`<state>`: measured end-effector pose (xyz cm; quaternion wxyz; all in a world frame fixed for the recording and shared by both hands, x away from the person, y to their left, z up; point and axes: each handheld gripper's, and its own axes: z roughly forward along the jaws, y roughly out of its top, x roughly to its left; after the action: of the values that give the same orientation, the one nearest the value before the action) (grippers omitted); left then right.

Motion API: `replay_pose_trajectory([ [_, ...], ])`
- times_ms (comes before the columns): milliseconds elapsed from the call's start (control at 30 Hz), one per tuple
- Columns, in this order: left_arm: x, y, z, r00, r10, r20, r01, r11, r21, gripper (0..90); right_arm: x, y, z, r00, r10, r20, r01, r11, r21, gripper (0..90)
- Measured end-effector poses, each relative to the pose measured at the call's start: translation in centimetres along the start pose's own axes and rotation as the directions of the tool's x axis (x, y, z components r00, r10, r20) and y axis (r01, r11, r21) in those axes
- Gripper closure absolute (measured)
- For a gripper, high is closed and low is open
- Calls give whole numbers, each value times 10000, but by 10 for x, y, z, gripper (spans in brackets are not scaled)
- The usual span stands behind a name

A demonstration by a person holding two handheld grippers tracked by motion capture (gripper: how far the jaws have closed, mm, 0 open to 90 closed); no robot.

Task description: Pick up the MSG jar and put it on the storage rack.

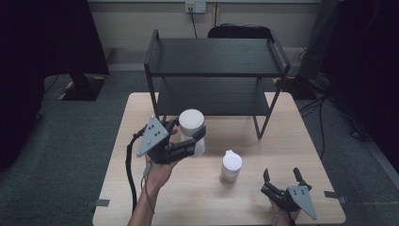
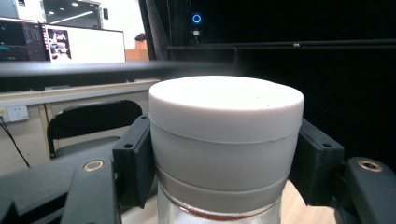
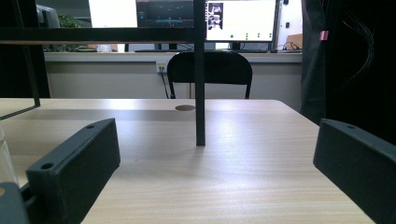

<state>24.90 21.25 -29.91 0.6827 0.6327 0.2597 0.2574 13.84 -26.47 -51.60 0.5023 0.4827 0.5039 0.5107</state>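
High view is showing the black shelf rack (image 1: pixel 214 56) waiting behind, the left gripper (image 1: pixel 188 136) clamping the white-lidded jar (image 1: pixel 191 123) by its lid and lifting it shelfward, and the right gripper (image 1: pixel 283 178) resting wide-open beside the smaller jar (image 1: pixel 231 165).

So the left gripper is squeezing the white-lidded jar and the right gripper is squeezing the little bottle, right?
Not quite. The left gripper does clamp the white-lidded jar, but the right gripper holds nothing: the high view shows its jaws open, resting apart from the little bottle.
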Motion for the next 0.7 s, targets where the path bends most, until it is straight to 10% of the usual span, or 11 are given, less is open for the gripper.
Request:
replay_pose_trajectory([
  [367,7,64,49,9924,363,-1172,-409,9985,-370,342,1,0,0,10000,-4,88,4,10000,4,0],
  [533,-1,90,79,9728,430,-2278,-543,9976,-436,343,2,0,0,9999,-5,143,5,10000,6,0],
  [700,-6,104,113,9376,145,-3475,-381,9974,-612,343,2,0,0,9999,-3,146,3,10000,4,0],
])
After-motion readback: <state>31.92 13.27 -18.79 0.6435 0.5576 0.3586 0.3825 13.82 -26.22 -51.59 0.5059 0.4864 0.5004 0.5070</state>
